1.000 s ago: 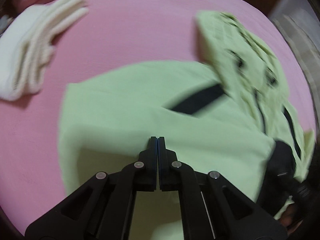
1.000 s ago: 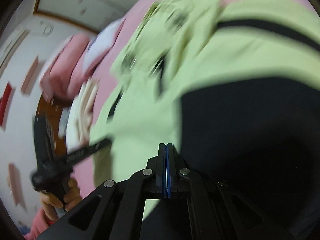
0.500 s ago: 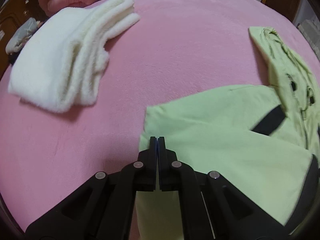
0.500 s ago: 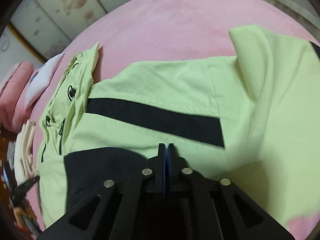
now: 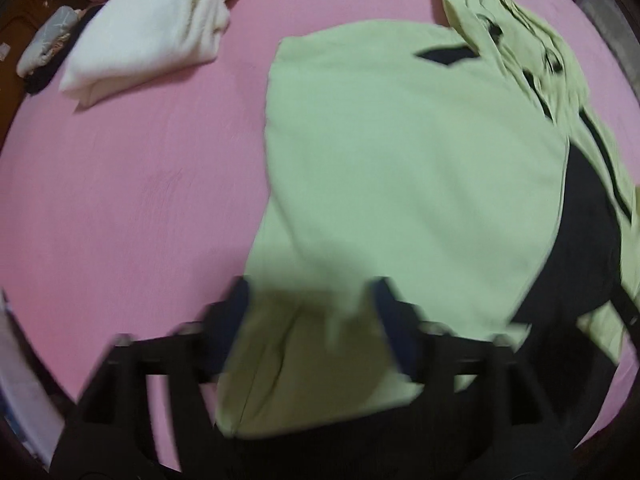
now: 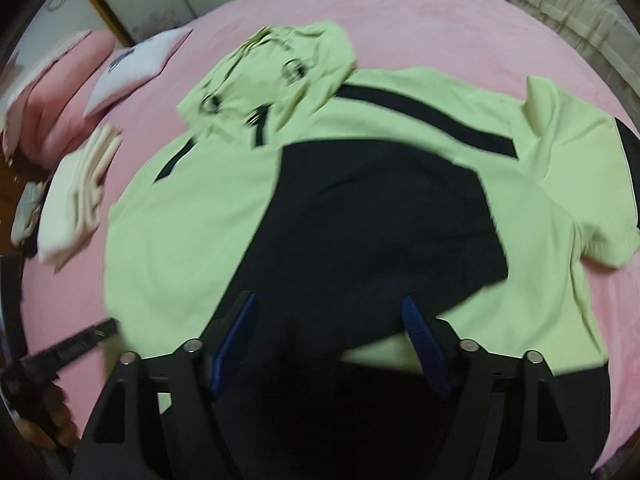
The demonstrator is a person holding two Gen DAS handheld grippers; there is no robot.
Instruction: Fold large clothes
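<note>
Jacket: light-green hooded jacket (image 5: 400, 168) with black panels lay spread on the pink bed (image 5: 132, 200), filling the centre and right of the left wrist view; hood (image 6: 280, 68) bunched at upper centre of the right wrist view.
Left tool: left tool (image 5: 310, 320) at bottom centre, jaws opening, blurred, green cloth seen between them but not pinched.
Right tool: right tool (image 6: 330, 334) at bottom centre, jaws opening over the black panel (image 6: 372, 220), gripping nothing.
White garment: folded white garment (image 5: 152, 28) at upper left, apart from the jacket.
Pillows: pink pillows (image 6: 60, 80) at far left of the right wrist view.
</note>
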